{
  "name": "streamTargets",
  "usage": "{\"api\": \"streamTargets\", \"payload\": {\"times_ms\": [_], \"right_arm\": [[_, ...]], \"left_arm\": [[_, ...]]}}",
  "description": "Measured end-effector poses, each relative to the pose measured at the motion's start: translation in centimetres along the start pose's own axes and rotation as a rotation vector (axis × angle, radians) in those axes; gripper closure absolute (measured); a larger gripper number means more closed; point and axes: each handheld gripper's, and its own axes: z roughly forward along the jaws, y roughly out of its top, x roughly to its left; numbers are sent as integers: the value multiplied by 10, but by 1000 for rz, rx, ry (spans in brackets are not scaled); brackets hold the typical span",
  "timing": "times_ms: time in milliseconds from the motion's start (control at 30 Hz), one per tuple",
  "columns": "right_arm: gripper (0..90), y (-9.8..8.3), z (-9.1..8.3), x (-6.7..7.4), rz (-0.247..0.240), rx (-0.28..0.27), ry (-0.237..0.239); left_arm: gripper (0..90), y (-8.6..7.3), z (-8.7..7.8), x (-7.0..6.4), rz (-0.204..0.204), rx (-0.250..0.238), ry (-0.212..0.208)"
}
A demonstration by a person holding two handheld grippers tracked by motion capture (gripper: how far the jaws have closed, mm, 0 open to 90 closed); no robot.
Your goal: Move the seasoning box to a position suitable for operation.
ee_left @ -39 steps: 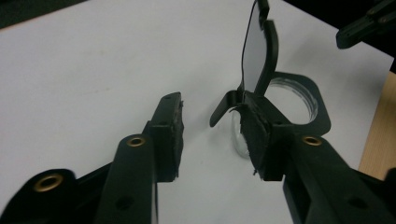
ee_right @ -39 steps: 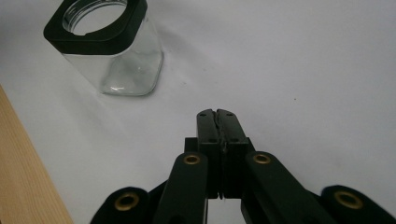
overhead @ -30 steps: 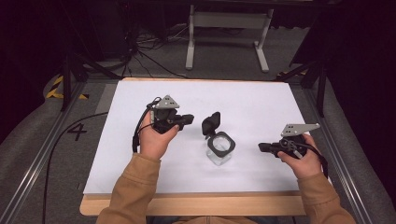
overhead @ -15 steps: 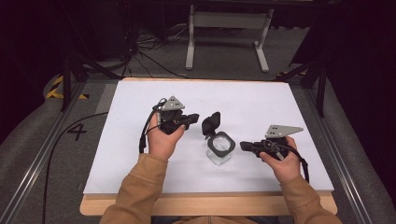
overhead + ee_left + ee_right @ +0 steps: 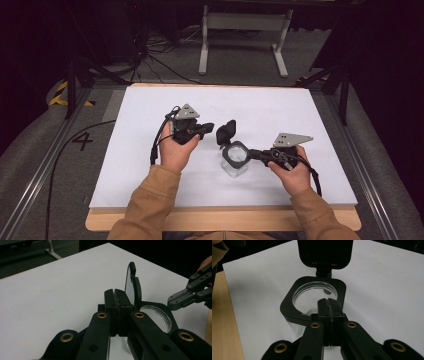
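From above, a "4" (image 5: 82, 141) is marked on the grey floor beside a white-covered table (image 5: 300, 107); a clear jar (image 5: 235, 157) with its black hinged lid (image 5: 227, 131) raised stands mid-table; the left gripper (image 5: 209, 127) points at the lid, the right gripper (image 5: 250, 153) reaches the jar's rim. Left gripper view: jaws clenched, empty, beside the lid (image 5: 133, 287). Right gripper view: jaws pressed together at the jar's (image 5: 312, 296) black collar.

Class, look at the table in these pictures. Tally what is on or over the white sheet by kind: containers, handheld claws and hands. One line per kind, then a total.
Clear container with black hinged lid: 1
Handheld claws: 2, left claw and right claw
Hands: 2, left hand and right hand
Total: 5
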Motion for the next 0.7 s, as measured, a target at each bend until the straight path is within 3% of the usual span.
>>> {"api": "streamTargets", "payload": {"times_ms": [100, 233, 700], "right_arm": [[900, 0, 0, 1, -7, -1, -4], [900, 0, 0, 1, -11, -2, -5], [900, -2, 0, 1, -10, -5, -12]], "left_arm": [[898, 1, -1, -1, 12, 8, -1], [898, 1, 1, -4, 20, -18, -28], [899, 3, 4, -13, 41, 7, -56]]}}
